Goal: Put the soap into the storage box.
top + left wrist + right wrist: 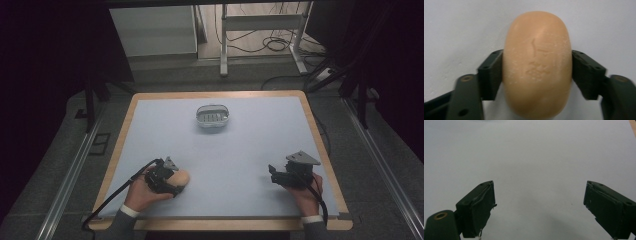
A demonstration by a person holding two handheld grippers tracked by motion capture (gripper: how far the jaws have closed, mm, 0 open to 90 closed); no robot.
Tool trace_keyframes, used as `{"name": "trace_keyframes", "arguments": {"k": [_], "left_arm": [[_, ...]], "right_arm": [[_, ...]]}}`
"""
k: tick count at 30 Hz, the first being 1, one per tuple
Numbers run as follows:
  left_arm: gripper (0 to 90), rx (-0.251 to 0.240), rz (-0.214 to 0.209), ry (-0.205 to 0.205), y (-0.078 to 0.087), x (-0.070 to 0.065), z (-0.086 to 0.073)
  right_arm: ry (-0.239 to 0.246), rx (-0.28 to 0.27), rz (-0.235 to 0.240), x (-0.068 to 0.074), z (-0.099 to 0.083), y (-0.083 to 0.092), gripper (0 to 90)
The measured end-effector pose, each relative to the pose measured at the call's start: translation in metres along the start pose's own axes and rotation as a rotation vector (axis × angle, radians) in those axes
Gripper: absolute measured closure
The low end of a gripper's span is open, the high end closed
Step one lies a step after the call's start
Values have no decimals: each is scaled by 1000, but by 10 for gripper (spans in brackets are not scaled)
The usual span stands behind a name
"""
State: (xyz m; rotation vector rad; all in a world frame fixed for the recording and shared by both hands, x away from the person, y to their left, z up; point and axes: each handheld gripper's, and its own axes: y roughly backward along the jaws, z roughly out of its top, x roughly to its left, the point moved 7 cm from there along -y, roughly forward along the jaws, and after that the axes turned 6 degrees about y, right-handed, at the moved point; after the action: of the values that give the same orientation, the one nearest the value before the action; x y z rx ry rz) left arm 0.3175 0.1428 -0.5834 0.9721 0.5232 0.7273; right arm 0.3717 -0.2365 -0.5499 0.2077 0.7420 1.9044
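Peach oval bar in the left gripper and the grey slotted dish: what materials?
Peach oval bar: likely soap, matte and waxy, with a faint pressed mark and pale powdery scuffs. Grey slotted dish: looks like moulded plastic, smooth with a slight sheen; too small to be sure.

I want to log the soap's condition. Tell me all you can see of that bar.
The soap bar is a peach-orange rounded oval, matte, with whitish scuffs and a faint stamped mark on top. It lies flat on the pale blue table mat at the near left, pinched at both sides by the left gripper.
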Motion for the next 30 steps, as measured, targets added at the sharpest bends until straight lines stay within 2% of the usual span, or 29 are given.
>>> {"name": "trace_keyframes", "arguments": {"k": [8, 16, 23, 30], "left_arm": [[328, -3, 11, 9, 1, 2, 0], [328, -11, 0, 16, 7, 5, 3], [327, -40, 0, 46, 16, 13, 13], [328, -37, 4, 46, 20, 20, 22]], "right_arm": [[-6, -3, -2, -2, 0, 1, 103], [-19, -10, 4, -5, 1, 0, 103], [-18, -4, 25, -2, 1, -3, 103], [-23, -1, 40, 1, 1, -3, 103]]}}
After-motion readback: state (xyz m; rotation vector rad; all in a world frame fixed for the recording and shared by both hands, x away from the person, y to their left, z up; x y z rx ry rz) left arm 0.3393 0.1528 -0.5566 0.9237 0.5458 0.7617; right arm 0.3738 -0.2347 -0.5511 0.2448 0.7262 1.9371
